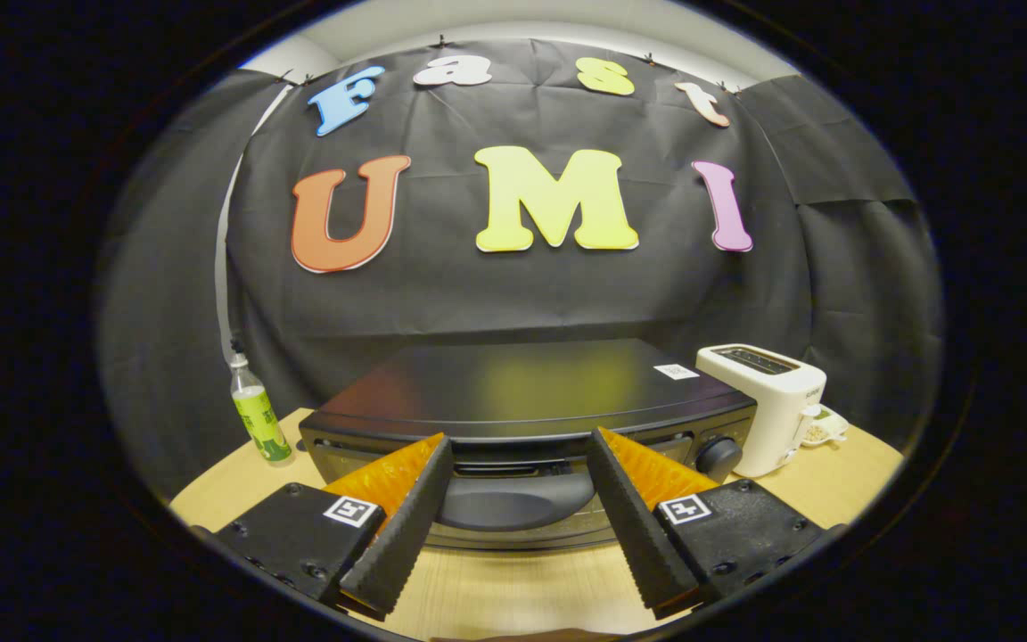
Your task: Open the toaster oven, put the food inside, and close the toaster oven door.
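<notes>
We hold gripper (pixel 518 446) spread wide, nothing between fingers. Oven (pixel 531 401) sits just ahead on table (pixel 513 588), door closed, handle (pixel 518 499) centred in gap between fingers, likely lined up so we can catch handle and pull door down. Food: we can't pick it out. Toaster (pixel 768 401) just beside oven, bottle (pixel 257 415) on other side.

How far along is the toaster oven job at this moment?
Nothing looks done yet: the black toaster oven has its door shut. In hand: the gripper is open, its fingers straddling the dark curved door handle without pressing it. Left: pulling the door open, loading the food, which I cannot pick out here, and closing the door.
</notes>
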`<state>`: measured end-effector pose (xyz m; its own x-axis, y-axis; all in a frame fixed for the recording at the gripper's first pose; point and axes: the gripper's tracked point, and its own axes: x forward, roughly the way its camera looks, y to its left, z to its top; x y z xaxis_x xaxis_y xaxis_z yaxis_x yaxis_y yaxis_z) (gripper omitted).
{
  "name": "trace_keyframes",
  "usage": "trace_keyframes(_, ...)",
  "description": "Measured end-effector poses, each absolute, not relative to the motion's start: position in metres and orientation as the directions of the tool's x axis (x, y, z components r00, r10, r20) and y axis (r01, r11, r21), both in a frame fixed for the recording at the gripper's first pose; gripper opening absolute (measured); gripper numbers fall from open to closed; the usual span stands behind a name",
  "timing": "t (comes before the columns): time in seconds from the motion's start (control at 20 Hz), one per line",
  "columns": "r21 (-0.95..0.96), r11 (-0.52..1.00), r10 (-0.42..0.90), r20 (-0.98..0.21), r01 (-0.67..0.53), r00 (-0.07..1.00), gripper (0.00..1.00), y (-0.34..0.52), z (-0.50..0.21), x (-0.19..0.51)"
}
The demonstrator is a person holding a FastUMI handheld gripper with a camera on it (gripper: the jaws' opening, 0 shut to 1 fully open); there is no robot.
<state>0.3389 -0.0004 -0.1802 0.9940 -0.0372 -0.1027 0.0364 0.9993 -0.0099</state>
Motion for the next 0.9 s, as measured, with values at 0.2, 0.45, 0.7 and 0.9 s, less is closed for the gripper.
trace_keyframes(0.2,-0.007,1.0,-0.03,-0.116,0.029,0.993,0.99,-0.001,-0.19,0.315)
trace_keyframes(0.45,-0.009,1.0,-0.018,-0.16,0.017,0.987,0.99,-0.001,-0.211,0.284)
trace_keyframes(0.7,-0.017,1.0,-0.012,-0.201,0.009,0.979,0.99,-0.002,-0.236,0.257)
trace_keyframes(0.9,-0.007,1.0,0.0,-0.27,-0.002,0.963,0.99,0.001,-0.259,0.242)
